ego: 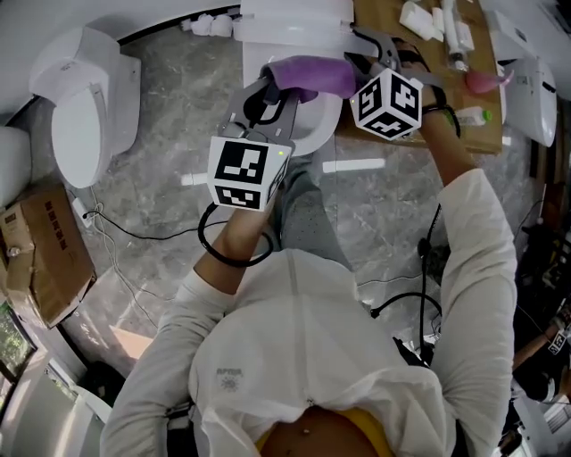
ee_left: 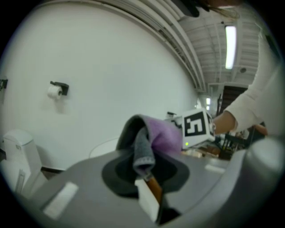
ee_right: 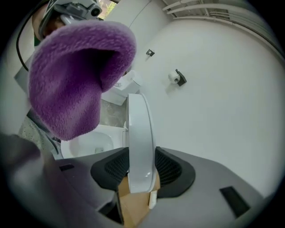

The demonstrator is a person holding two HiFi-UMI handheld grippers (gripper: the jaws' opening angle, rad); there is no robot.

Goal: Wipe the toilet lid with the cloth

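- Cardboard box (ego: 40, 254) lies at the far left of the head view on the grey stone-patterned floor. A second toilet (ego: 78, 112) stands beyond it, well apart from the work.
- The left gripper (ego: 266, 94) is raised in front of the person. Its jaws are pressed together on a fold of the cloth (ego: 312, 76).
- In the left gripper view the pinched fold looks grey. The rest of the cloth, purple and fluffy, bulges out past the jaw tips.
- The cloth hangs over the open toilet bowl (ego: 317, 134), close beside the inner face of the toilet lid (ee_right: 139, 129). Whether it touches the lid cannot be told.
- The lid stands upright and shows edge-on in the right gripper view, with the bowl to its left.
- The right gripper (ee_right: 140, 173) is clamped on the lid's free edge, with one ribbed pad against each face.
- A paper roll (ee_right: 173, 77) hangs on the white wall behind the lid.
- A wooden board (ego: 373, 16) with small bottles and tubes on it lies at the right of the head view, beside the toilet.
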